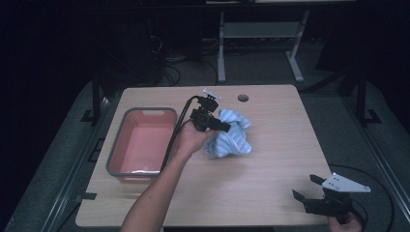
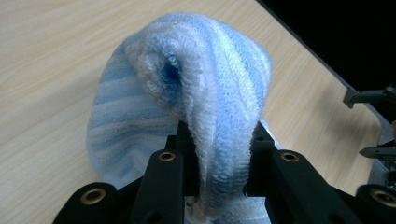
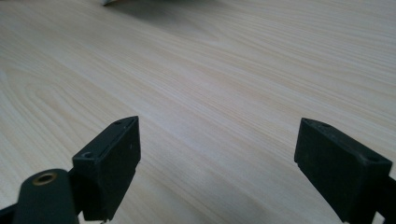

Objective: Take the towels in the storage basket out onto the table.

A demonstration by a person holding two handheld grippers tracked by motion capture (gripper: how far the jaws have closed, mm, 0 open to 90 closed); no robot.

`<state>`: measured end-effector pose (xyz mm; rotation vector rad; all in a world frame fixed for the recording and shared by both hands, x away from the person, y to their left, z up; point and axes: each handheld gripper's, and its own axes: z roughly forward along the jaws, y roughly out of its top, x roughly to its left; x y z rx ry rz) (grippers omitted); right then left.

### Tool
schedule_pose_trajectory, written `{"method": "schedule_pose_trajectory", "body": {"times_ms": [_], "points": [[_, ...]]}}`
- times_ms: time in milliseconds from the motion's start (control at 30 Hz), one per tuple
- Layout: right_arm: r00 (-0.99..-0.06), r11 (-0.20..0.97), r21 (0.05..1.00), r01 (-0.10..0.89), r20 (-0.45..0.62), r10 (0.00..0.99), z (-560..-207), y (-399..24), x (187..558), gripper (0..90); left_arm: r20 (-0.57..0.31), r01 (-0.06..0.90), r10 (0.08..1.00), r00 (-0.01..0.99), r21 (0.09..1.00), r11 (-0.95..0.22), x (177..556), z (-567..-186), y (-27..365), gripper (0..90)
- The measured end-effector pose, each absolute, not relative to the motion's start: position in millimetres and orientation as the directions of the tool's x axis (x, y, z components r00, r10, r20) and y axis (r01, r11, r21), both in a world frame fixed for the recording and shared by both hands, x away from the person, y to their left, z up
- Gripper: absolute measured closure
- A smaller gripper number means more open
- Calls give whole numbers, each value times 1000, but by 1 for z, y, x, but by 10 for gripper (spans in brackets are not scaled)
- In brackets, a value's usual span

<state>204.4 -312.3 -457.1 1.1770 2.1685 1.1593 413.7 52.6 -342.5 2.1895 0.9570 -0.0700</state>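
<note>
Towel (image 2: 196, 93) pinched in left tongs (image 2: 219, 163), right tongs (image 3: 219, 163) well apart

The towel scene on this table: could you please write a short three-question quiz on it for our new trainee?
1. True or false: the left hand-held gripper is shut on the blue striped towel.
2. Multiple choice: where is the pink tub? A) to the left of the towel B) under the towel C) at the table's right edge
3. Fill in: the right hand-held gripper rests with its jaws ____ near the front right corner of the table.

Key: 1 true: a fold of towel is pinched between its jaws. 2 A. 3 open, with nothing between them.
</note>
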Motion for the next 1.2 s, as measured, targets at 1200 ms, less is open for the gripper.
{"method": "schedule_pose_trajectory", "body": {"times_ms": [1200], "points": [[-570,300,818,490,41,821,-459,-308,208,139,-348,692,631,693,564,-450,427,-394,8,714]]}}
